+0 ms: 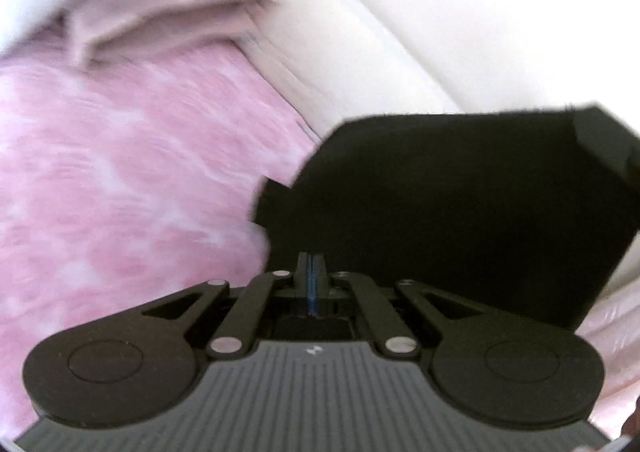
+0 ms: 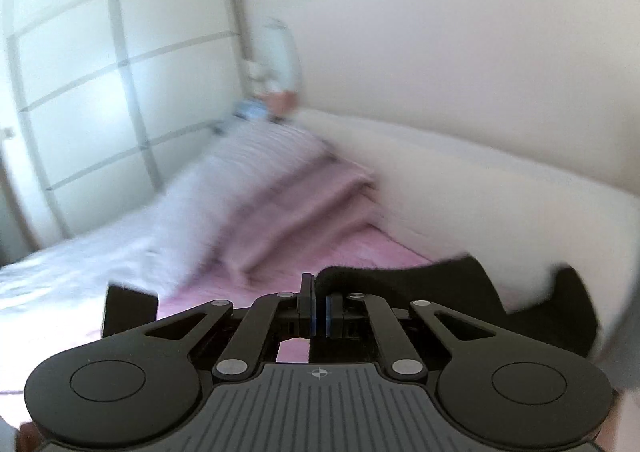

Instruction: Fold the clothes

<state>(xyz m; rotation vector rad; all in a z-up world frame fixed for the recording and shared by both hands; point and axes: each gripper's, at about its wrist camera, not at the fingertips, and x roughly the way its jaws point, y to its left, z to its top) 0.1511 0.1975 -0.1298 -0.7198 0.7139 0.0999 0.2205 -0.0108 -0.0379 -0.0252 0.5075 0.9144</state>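
A: Where do the jaws stand?

B: Both pairs are pressed together on the black garment (image 1: 460, 204). The left gripper (image 1: 309, 284) pinches one edge; the cloth spreads up and to the right of it. The right gripper (image 2: 319, 312) pinches another edge, cloth trailing right.

A: And around that?

B: The garment hangs between them above the pink bed (image 1: 120, 180), the wall (image 2: 440, 52) beyond. Neither hand looks nearer; it spans both.
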